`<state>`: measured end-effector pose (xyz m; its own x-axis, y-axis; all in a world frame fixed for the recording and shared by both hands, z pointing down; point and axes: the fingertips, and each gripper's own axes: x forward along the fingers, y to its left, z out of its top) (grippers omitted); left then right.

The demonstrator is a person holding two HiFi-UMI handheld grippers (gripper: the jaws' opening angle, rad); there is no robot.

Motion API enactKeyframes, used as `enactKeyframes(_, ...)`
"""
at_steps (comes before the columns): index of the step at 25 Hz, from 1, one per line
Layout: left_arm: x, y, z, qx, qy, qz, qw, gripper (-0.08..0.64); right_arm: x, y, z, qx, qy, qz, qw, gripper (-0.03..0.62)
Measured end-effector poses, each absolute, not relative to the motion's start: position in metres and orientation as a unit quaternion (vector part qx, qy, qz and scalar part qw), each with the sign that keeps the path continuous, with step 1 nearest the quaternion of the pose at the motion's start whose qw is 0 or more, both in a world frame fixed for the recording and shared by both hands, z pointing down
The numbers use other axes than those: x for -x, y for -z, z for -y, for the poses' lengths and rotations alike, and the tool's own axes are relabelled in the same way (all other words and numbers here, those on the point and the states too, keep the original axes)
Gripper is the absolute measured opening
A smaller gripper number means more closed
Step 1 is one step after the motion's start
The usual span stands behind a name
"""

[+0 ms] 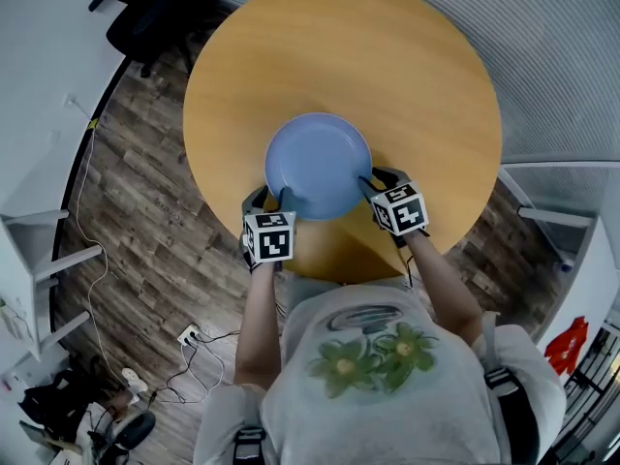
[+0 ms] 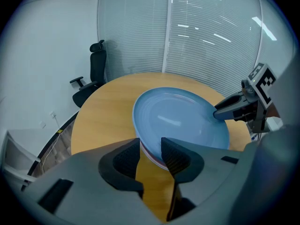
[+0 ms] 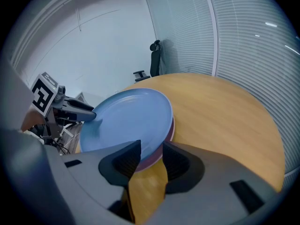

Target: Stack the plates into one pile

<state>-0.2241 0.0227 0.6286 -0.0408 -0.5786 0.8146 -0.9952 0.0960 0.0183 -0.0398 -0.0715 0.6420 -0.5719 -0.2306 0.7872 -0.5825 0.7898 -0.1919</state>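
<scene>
The left hand-held gripper and the right hand-held gripper each grip the near rim of a small pile of two plates, one at either side. On top is a blue plate. Under it lies a pink plate, which shows only as a thin edge.

In the left gripper view, the left hand-held gripper has its jaws partly closed, with the rim of the pile between the pads. In the right gripper view, the right hand-held gripper does the same on the opposite side, its jaws closed onto both rims together.

The pile sits over the near part of the round wooden desk. It looks slightly raised and tilted, though I cannot be sure it is clear of the surface. A black office chair stands on the wood floor beyond the far left edge of the desk.
</scene>
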Motion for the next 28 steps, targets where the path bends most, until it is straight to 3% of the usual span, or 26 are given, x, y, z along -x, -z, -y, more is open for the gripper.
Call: enactKeyframes(28, 0.223, -0.677, -0.018, -0.590, -0.348, 0.625, 0.375, 0.181, 0.044, -0.680, 0.081, -0.268, -0.145, 0.820, 0.485, 0.166)
